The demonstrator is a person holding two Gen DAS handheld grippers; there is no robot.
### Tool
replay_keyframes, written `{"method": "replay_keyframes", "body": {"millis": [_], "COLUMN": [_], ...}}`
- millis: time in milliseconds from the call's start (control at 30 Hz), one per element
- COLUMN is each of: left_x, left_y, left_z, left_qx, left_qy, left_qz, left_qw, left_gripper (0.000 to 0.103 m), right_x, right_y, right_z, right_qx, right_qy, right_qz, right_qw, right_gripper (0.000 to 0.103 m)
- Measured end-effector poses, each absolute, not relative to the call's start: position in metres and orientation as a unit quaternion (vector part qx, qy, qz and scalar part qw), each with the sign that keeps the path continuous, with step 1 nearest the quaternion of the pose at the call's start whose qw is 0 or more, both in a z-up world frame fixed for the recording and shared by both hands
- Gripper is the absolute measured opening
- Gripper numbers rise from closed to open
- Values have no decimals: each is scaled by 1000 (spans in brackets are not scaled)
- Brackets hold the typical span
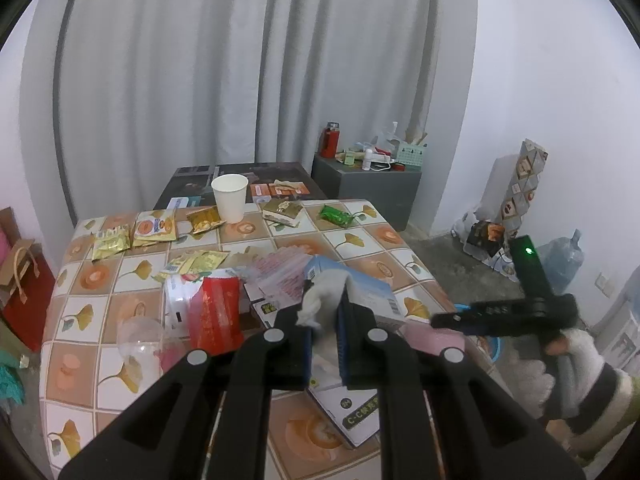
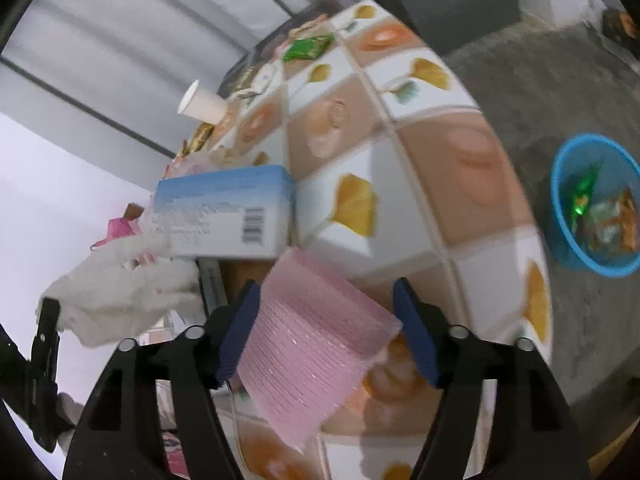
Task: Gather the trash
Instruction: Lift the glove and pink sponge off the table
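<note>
Right wrist view puts the right gripper [image 2: 326,330] over the near edge of the table [image 2: 404,184], its blue pads spread wide on either side of a pink packet [image 2: 316,344]. The packet lies between the jaws but neither pad presses on it; a gap shows at the right pad, and the left pad is just beside the packet's edge. Its long axis runs from upper right to lower left, slanting across the line of the fingers, so the jaws would close across its shorter width. The frame is blurred, so I cannot say for sure whether the packet rests flat on the table or hangs partly off its edge.

Off to the right, down on the floor, stands the blue bin [image 2: 560,216] with wrappers already in it. It lies well apart from the table edge and on the right hand's side, so this hand is the nearer one for carrying the packet over.

Left wrist view shows the left gripper [image 1: 324,312] clamped on a wad of white tissue [image 1: 320,300], held above a blue box [image 1: 360,292]. More trash lies beyond on the table: a cup [image 1: 229,197], gold sachets [image 1: 154,230] and a green wrapper [image 1: 337,216].
</note>
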State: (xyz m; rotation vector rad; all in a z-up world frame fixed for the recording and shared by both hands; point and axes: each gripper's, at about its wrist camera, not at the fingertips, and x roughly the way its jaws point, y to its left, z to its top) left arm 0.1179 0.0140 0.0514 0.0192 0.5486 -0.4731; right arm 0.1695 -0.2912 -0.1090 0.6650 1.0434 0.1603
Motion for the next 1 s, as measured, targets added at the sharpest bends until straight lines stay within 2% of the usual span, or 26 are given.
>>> {"method": "replay_keyframes", "body": {"millis": [133, 267, 533, 733, 800, 867, 1000], "left_x": [115, 114, 109, 105, 104, 103, 104], "left_y": [18, 19, 12, 14, 15, 15, 15], "left_z": [51, 51, 50, 48, 48, 49, 49], "left_qx": [10, 11, 14, 12, 11, 12, 11], "left_qy": [269, 270, 267, 274, 275, 274, 274], "left_qz": [-228, -227, -236, -230, -229, -228, -231], "left_qw": [936, 936, 934, 934, 934, 934, 933], "left_gripper": [10, 10, 10, 10, 10, 10, 10], "right_x": [163, 136, 132, 136, 137, 136, 131], "right_y": [-286, -290, -269, -255, -252, -249, -258], "right_z": [-100, -88, -107, -112, -112, -112, -113], "right_qx": [311, 305, 304, 281, 267, 248, 261], "right_qy": [465, 449, 495, 487, 481, 478, 471], "right_qz": [66, 39, 8, 10, 7, -2, 1], "right_qw": [826, 839, 814, 827, 835, 843, 843], "right_gripper": [71, 79, 80, 80, 77, 66, 56]}}
